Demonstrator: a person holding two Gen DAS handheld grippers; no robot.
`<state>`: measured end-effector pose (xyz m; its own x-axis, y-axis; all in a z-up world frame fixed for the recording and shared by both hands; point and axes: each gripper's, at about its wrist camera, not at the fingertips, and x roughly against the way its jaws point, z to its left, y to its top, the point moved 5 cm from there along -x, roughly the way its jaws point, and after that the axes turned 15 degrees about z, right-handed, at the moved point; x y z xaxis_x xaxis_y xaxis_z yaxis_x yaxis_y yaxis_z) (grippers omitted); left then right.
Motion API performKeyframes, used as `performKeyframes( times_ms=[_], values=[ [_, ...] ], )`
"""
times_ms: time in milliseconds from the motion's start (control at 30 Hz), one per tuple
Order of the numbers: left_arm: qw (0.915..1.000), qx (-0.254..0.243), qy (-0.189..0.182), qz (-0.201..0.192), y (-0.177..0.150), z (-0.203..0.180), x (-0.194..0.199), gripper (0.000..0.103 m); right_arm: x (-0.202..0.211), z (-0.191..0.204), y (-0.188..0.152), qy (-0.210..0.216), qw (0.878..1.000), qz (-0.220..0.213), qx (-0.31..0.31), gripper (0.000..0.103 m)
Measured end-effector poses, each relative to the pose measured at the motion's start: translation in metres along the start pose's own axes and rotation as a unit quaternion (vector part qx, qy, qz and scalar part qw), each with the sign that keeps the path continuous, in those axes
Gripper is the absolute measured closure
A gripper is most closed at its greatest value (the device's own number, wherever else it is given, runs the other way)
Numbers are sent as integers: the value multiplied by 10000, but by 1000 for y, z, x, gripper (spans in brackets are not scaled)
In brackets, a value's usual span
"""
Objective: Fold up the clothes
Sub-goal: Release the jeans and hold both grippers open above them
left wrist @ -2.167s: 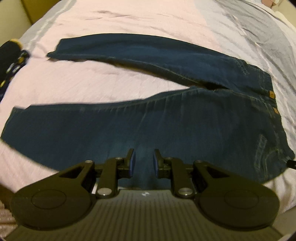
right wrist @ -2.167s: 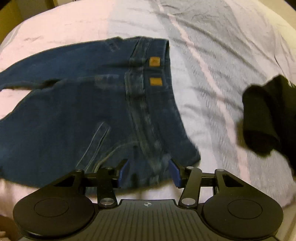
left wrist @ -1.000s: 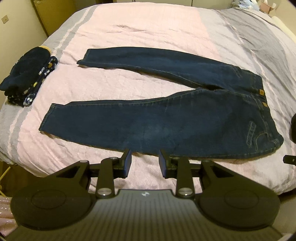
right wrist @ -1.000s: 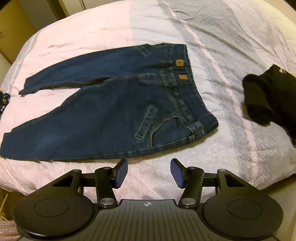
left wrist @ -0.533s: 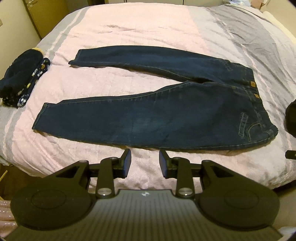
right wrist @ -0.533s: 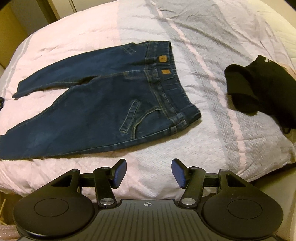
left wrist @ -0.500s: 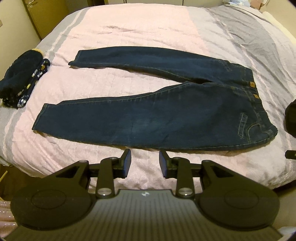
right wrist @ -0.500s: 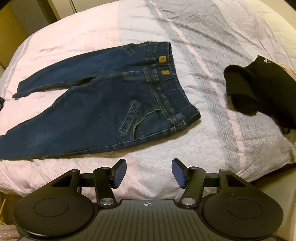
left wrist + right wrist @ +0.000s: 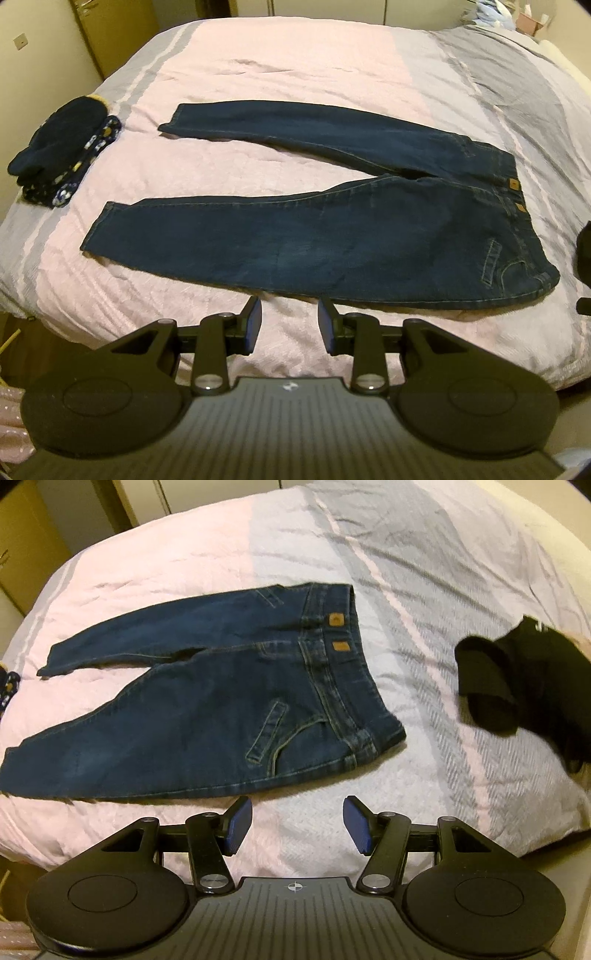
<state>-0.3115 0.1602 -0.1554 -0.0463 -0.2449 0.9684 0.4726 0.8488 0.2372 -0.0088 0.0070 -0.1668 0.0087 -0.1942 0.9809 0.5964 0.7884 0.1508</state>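
Left wrist view: the jeans [image 9: 332,236] lie spread flat on the bed [image 9: 295,70], legs parted in a V, cuffs toward the left, waistband toward the right. The left tool [image 9: 290,325] hovers over bare bedspread just short of the near leg's lower seam, its blue pads a moderate gap apart and holding nothing. A stack of dark folded garments [image 9: 61,158] sits at the bed's left edge, well apart from the jeans. Right wrist view: the waistband end, with two tan leather patches [image 9: 337,633], lies ahead and left of the right tool [image 9: 297,825], which stands wide apart and empty above the bedspread, close to the near hem of the hip. A crumpled black garment [image 9: 517,679] lies well to the right. Handling judgement: denim is fairly heavy, limp yet stiffer than knit, and not slippery; it should drape rather than hold shape when lifted. Doubled seams offer the firmest bite, so the near waistband corner and the near leg's cuff or outer seam are the suitable hold points for laying one leg over the other.
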Motion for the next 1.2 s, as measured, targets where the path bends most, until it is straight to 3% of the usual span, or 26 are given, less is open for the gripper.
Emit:
performKeyframes(
  times_ms=[267, 733, 1200],
  values=[
    [9998, 111, 148, 110, -2, 12, -2, 74, 5, 2, 5, 13, 9999, -120, 121, 44],
    [9992, -70, 141, 379, 21, 21, -17, 74, -14, 14, 18, -27, 9998, 214, -55, 44],
    [9962, -750, -145, 424, 116, 35, -56, 74, -25, 14, 62, -417, 9952, 248, -852, 44]
  ],
)
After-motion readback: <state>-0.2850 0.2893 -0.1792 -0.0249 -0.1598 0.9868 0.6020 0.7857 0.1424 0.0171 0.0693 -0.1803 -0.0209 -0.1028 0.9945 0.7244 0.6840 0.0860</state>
